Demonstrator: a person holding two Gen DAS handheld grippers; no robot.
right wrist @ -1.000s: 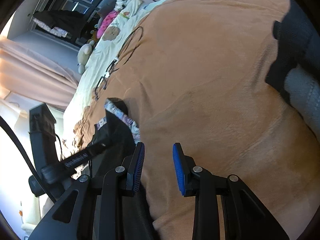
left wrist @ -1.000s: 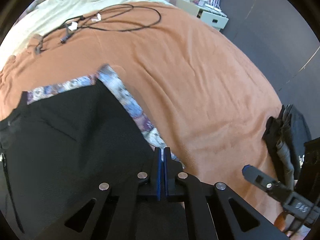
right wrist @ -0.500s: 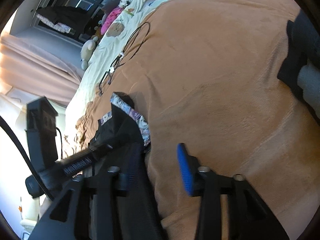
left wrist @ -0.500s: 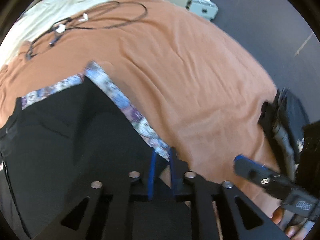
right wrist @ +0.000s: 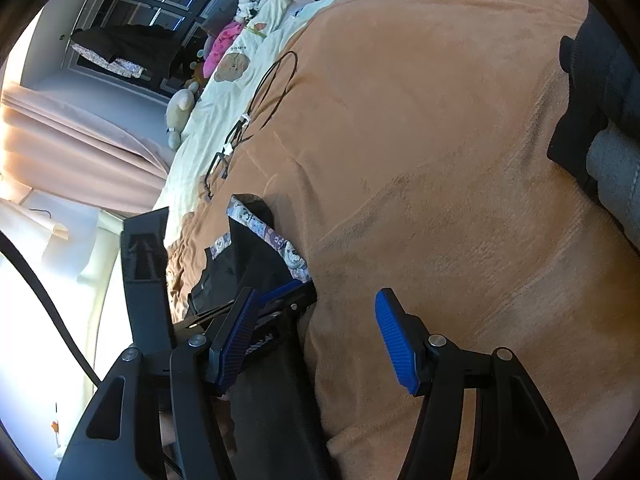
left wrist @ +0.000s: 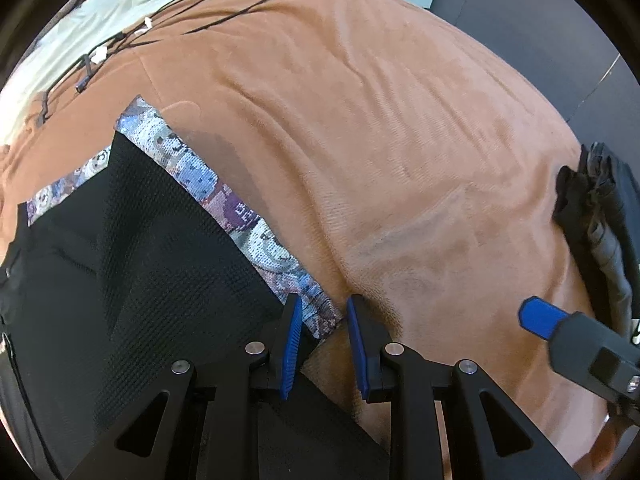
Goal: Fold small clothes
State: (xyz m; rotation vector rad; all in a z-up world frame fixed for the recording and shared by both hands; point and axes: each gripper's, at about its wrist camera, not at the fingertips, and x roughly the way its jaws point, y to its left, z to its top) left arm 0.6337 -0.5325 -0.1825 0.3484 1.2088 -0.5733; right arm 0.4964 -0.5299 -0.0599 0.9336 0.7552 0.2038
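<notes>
On the orange blanket [left wrist: 400, 128] the black shorts [left wrist: 132, 280] lie spread flat at the left, patterned waistband [left wrist: 224, 200] running diagonally along their right edge. Big change from a second ago: the left gripper [left wrist: 323, 340] was clamped tight on the waistband corner then, half a second back it had cracked a little, and now its blue pads sit a narrow gap apart with the waistband end lying loose between them, not pinched. The shorts themselves look like they've settled flatter onto the blanket.

The right gripper [right wrist: 320, 344] went the same way, from a modest gap to pads spread wide, holding nothing, hovering over bare blanket just right of the shorts. In the left wrist view only one of its blue fingertips [left wrist: 540, 318] pokes in from the right edge; the rest is cut off.

Hard to see stuff: the lower part of the shorts is hidden under the left gripper's frame, and probably runs off the near edge, can't really tell. The dark folded pile [left wrist: 600, 224] at the far right is clipped by the lens rim. A black cable [left wrist: 192, 12] loops further up the bed.
</notes>
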